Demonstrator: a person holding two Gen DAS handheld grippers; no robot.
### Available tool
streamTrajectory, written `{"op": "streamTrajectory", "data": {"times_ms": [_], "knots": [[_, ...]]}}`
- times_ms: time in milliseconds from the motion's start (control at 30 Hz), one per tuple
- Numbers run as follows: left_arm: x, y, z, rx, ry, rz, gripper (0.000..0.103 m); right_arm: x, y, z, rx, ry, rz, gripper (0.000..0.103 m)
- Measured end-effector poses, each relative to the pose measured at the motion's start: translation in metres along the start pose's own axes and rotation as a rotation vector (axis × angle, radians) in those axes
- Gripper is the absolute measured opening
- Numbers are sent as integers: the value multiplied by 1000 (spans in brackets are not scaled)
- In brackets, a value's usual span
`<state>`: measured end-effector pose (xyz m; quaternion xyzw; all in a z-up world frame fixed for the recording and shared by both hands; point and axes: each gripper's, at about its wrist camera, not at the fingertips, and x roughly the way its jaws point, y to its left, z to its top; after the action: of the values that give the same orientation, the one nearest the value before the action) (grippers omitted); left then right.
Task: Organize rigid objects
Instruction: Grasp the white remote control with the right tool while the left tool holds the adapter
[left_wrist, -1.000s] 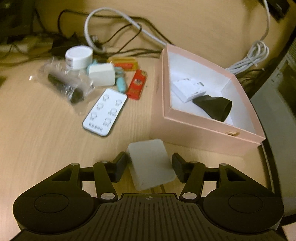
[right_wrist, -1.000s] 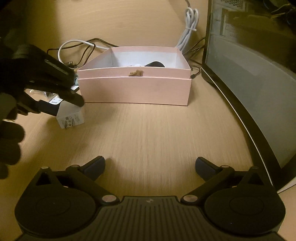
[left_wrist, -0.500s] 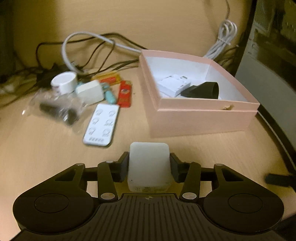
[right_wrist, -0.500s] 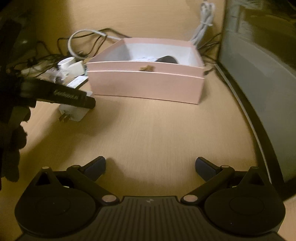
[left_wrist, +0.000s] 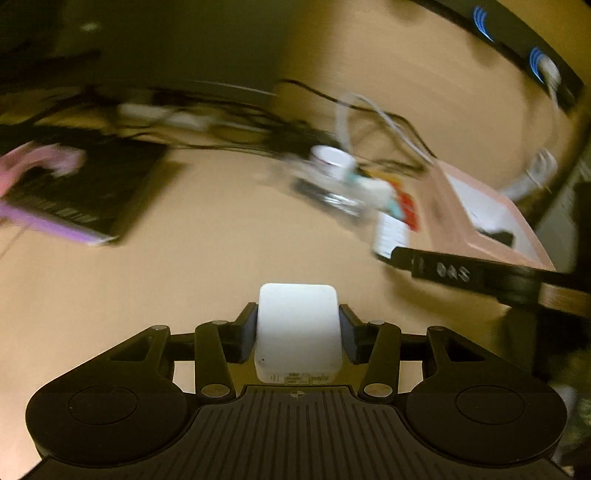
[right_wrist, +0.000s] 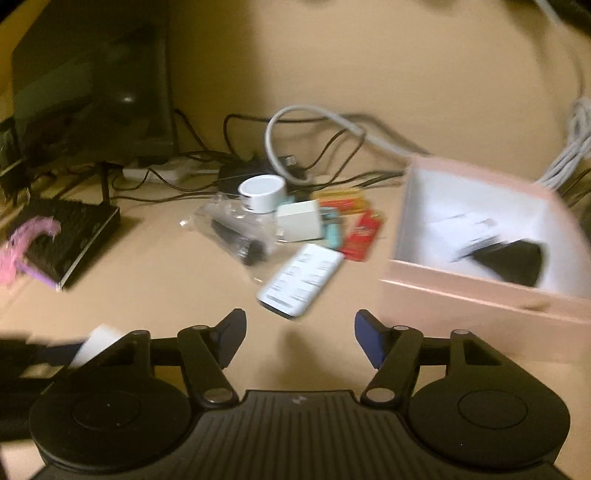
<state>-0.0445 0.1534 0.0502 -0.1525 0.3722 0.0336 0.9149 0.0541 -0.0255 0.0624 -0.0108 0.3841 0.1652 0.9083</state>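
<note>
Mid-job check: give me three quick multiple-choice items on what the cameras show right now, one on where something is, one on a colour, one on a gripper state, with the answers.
1. Where does the white remote lie?
A. on the desk, left of the pink box
B. inside the pink box
C. on the black book

2. What colour is the block in the left hand-held gripper?
A. red
B. white
C. black

3. How is the right hand-held gripper?
A. shut on the remote
B. shut on a cable
C. open, nothing between its fingers

Answers:
1. A: the right wrist view shows it flat on the wood beside the box's left wall.
2. B: the left wrist view shows a white block pressed between the two pads.
3. C: its fingers stand wide apart over bare desk, short of the remote.
</note>
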Motion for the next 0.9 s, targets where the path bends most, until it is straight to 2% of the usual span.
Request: {"op": "streamTrajectory", "data": {"times_ms": [200, 300, 333, 533, 700, 867, 900], "knots": [[-29, 36, -5, -113, -21, 51, 51, 51, 22, 13, 79, 0, -112, 63], [-35, 41, -6, -128, -26, 54, 51, 64, 24, 17, 54, 18, -139, 43], [-35, 43, -7, -127, -24, 52, 51, 65, 25, 17, 37, 23, -132, 40], [-27, 32, -9, -45, 10, 1, 51, 35, 21, -2, -33, 83, -52, 39], [-9, 8, -9, 40, 64, -85, 51, -16, 9, -39, -110, 122, -35, 39], [5, -24, -8, 147, 113, -113, 51, -51, -8, -64, -151, 175, -3, 40], [6, -29, -8, 163, 118, -117, 51, -54, -10, -66, -153, 174, -5, 43]]}}
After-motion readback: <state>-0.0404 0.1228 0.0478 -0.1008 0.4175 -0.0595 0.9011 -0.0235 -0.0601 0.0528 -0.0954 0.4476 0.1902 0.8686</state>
